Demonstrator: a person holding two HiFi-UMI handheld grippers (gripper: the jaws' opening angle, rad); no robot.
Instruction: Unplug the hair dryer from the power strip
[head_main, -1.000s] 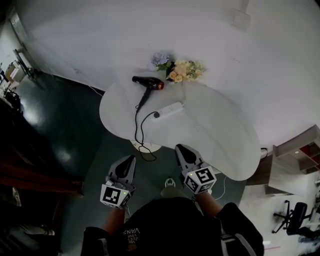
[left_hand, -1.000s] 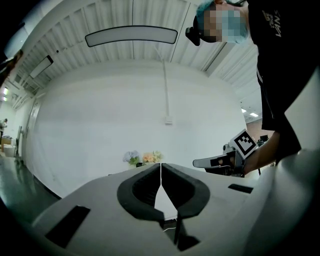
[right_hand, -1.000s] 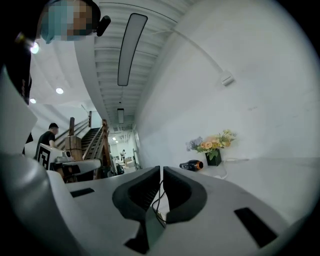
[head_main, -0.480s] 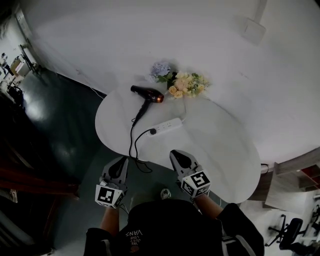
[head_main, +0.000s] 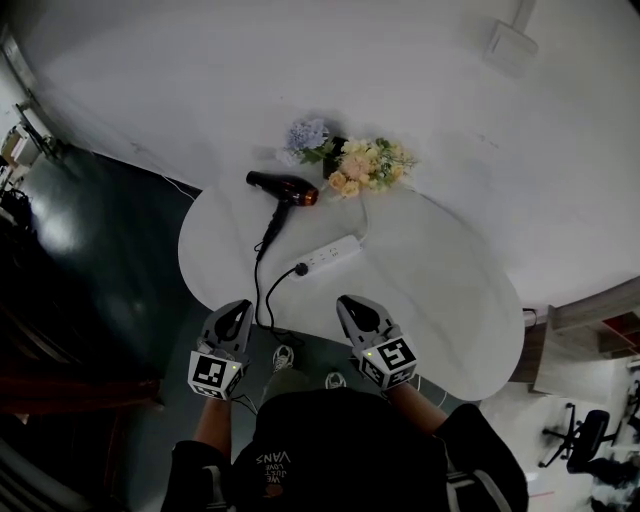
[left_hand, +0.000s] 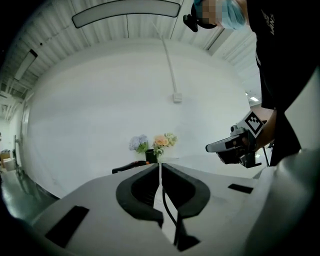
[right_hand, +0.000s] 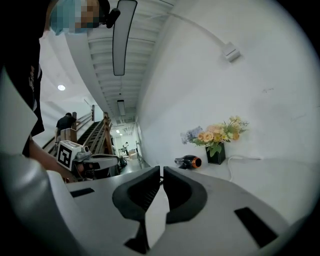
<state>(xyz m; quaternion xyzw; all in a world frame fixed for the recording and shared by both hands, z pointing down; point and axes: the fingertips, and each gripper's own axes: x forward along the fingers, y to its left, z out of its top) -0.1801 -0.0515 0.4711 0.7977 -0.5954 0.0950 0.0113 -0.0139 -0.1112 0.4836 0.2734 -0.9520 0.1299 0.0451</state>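
The black hair dryer (head_main: 283, 187) with an orange nozzle lies at the back left of the white table (head_main: 440, 300). Its black cord (head_main: 260, 295) loops over the near edge and ends in a plug (head_main: 300, 269) seated in the white power strip (head_main: 328, 256). My left gripper (head_main: 240, 308) is shut and empty, just short of the table's near edge by the cord. My right gripper (head_main: 348, 300) is shut and empty at the near edge, below the strip. The dryer (left_hand: 131, 167) shows beyond the left gripper (left_hand: 160, 167), and the dryer (right_hand: 188, 161) also beyond the right gripper (right_hand: 161, 172).
A dark vase of flowers (head_main: 355, 165) stands at the table's back edge, by the white wall. The strip's white cable (right_hand: 231, 167) runs toward the vase. Dark floor lies to the left of the table. Shoes (head_main: 282, 357) show below the near edge.
Both grippers have moved forward and a little down, up to the table's near edge. The table and dryer look closer. Both stay shut.
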